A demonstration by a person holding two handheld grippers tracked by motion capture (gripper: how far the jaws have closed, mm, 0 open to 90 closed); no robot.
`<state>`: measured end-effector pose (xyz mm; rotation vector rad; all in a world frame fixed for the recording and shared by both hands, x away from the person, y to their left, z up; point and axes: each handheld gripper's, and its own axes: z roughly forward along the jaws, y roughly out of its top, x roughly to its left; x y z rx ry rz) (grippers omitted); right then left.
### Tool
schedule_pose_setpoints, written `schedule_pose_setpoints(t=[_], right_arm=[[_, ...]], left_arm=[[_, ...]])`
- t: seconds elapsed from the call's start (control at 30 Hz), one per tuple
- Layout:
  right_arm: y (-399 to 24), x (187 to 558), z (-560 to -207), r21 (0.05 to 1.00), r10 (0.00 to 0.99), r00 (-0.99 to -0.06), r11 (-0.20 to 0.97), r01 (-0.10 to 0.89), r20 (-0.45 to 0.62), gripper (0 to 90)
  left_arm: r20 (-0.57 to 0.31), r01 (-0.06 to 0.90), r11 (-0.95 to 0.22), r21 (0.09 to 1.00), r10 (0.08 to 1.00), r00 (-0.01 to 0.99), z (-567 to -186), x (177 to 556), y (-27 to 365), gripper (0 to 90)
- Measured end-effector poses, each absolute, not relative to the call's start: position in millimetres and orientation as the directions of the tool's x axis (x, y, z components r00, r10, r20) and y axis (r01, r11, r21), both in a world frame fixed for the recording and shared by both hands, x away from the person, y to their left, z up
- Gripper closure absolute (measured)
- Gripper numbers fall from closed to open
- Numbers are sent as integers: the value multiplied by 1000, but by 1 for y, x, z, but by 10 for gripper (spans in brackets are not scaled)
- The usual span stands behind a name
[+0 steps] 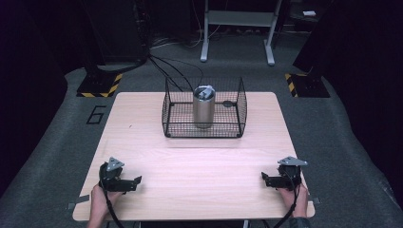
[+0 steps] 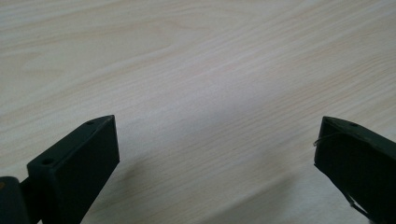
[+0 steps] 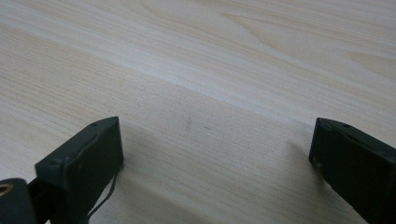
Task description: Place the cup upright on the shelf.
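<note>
Table (image 1: 190,166): light wood-grain top, rounded corners, standing on a grey carpeted floor (image 1: 347,137).

Wire basket (image 1: 171,107): black mesh, rectangular, open at the top, set on the far half of the table, about midway across its width.

Metal cylinder (image 1: 204,111): brushed steel, upright inside the wire basket, near its middle; its top carries a grey lid or cap whose form is too small to make out. A small dark round object (image 1: 229,103) lies on the basket floor just to the right of the cylinder.

Left tongs (image 1: 135,180): held in the person's left hand (image 1: 99,202) at the near left corner of the table, jaws pointing inward toward the table's middle. In the left gripper view the two black jaws stand wide apart over bare wood, nothing between them. A grey three-cornered plate sits on top.

Right tongs (image 1: 264,178): held in the person's right hand (image 1: 292,195) at the near right corner, jaws pointing inward toward the left tongs. In the right gripper view the jaws likewise stand wide apart with bare wood between them, low over the table.

Relation: the wire basket and metal cylinder lie well apart from both tongs, farther across the table, roughly between the two in the left-right direction.

Background: a white frame stand (image 1: 237,28) and hazard-striped bases (image 1: 100,85) on the floor beyond the table.
</note>
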<state>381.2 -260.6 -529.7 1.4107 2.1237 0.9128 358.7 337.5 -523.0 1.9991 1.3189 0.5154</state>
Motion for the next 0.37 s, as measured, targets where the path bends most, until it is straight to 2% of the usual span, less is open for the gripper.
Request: schedule_pose_setpoints(t=[0.13,0.37], right_arm=[[-261,381,-530,723,921,-390,266,637,4,25],[-261,382,-530,724,922,-388,267,636,1,16]], left_arm=[[-50,645,-238,726,917,396,-530,360,338,0],[-5,638,-259,725,925,381,-532,359,335,0]])
